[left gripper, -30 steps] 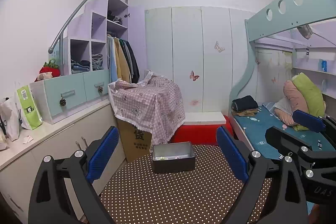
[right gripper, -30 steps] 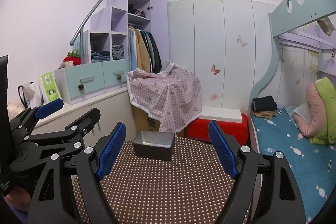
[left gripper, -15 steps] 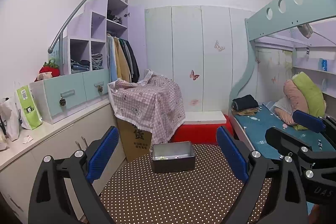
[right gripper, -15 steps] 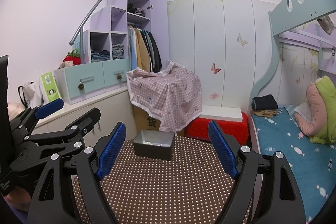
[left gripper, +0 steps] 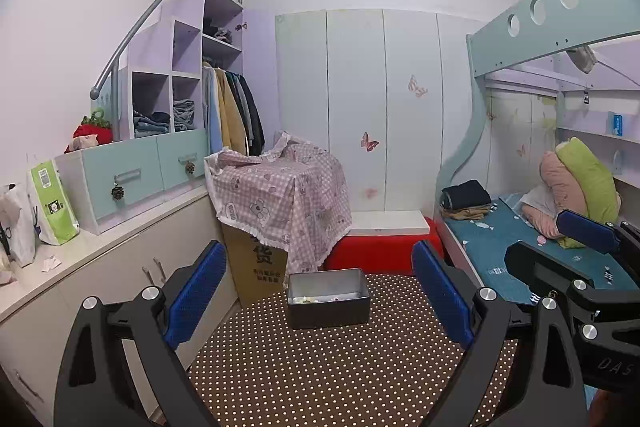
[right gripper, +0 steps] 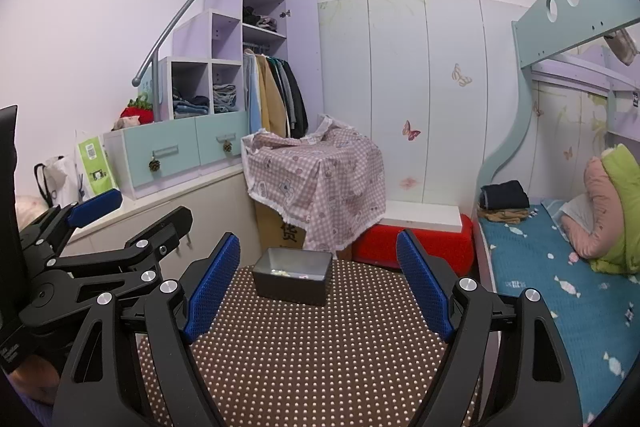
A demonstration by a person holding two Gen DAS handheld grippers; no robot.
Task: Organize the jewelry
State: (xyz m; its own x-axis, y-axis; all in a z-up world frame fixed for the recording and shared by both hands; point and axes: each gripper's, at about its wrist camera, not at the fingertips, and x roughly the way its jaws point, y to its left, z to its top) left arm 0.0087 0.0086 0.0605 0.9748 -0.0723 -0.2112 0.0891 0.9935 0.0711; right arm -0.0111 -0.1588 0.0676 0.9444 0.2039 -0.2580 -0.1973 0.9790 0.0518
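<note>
A dark grey open box (left gripper: 329, 298) stands at the far end of the brown dotted table top (left gripper: 320, 379). Small pale jewelry pieces (left gripper: 306, 299) lie on its floor. The right wrist view has the same box (right gripper: 293, 280) ahead, a little left of centre. My left gripper (left gripper: 320, 295) is open, its blue pads wide apart and empty, short of the box. My right gripper (right gripper: 318, 285) is open too, with nothing between its fingers. Each gripper shows at the edge of the other's view.
A cardboard carton under a pink checked cloth (left gripper: 280, 195) stands behind the table, beside a red stool (left gripper: 380, 249). White cabinets with a counter (left gripper: 80, 255) run along the left. A bed with a blue sheet (left gripper: 520, 239) lies on the right.
</note>
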